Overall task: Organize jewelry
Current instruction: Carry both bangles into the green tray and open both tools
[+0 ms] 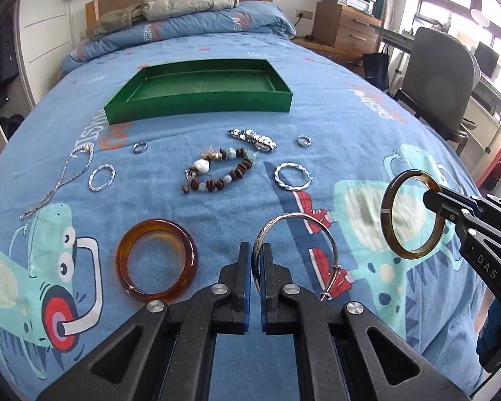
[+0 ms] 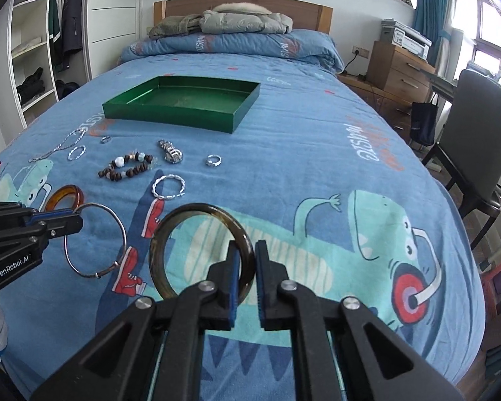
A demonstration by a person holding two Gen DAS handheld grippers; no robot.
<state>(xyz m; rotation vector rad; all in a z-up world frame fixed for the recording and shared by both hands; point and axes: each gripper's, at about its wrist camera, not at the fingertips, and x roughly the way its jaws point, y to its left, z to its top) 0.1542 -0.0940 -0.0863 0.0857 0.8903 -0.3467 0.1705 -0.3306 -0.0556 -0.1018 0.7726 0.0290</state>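
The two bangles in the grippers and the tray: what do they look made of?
Left bangle: thin silvery metal by its shine, one stretch patterned. Right bangle: dark, glossy, brown-mottled, perhaps horn, resin or stone; the look leaves it open. Tray: green with a satin sheen and thin folded-looking walls, likely coated card.

**Daylight Flooding a Bedroom, Edges Bending**

Bright daylight is pouring in from the windows [image 2: 491, 33] on the right, blowing them out to white glare. The blue bedspread [image 1: 317, 107] is sitting evenly lit, with soft shadows falling beneath the gripper arms. Fisheye distortion is curving the walls and bed outward, and dark vignetting is closing in at every corner. Focus is holding sharp.
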